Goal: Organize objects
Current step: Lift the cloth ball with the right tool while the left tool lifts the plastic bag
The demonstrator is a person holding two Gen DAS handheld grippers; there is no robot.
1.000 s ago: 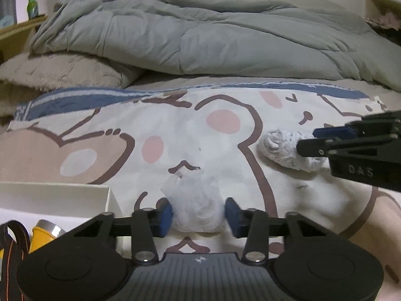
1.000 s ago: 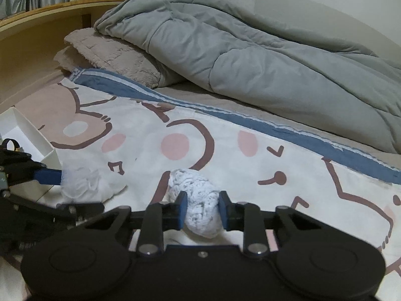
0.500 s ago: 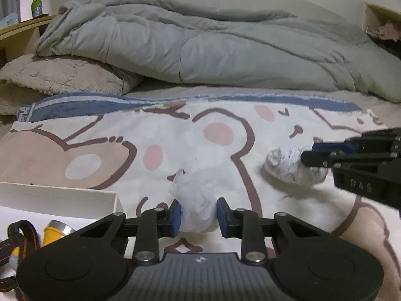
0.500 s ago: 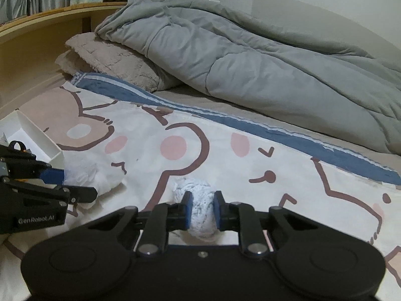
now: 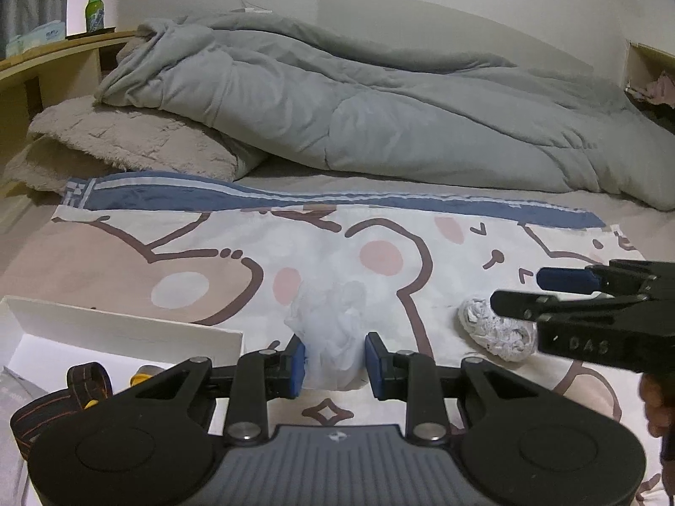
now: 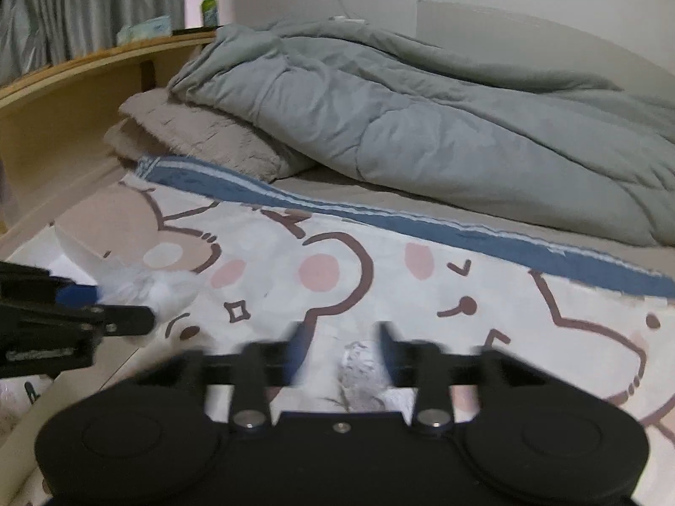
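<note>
My left gripper (image 5: 333,362) is shut on a crumpled white wad (image 5: 333,329), held just above the cartoon-print blanket (image 5: 379,253). In the right wrist view that gripper (image 6: 114,308) and its wad (image 6: 160,291) show at the left. A grey-white rolled cloth (image 5: 493,333) lies on the blanket to the right. My right gripper (image 6: 341,350) hovers over the cloth (image 6: 363,371), blurred, its jaws opening and the pads off it. Seen from the left wrist, the right gripper (image 5: 521,293) reaches in from the right edge.
A white box (image 5: 126,329) stands at the near left, holding a yellow item (image 5: 139,377) and a dark strap (image 5: 63,396). A grey duvet (image 5: 379,118) and a beige pillow (image 5: 135,143) fill the back. A wooden shelf (image 6: 105,59) carries a green bottle (image 6: 209,4).
The left gripper closed on the white wad and rose with it. The right gripper squeezed the rolled cloth, then spread its jaws, and the cloth rests on the blanket.
</note>
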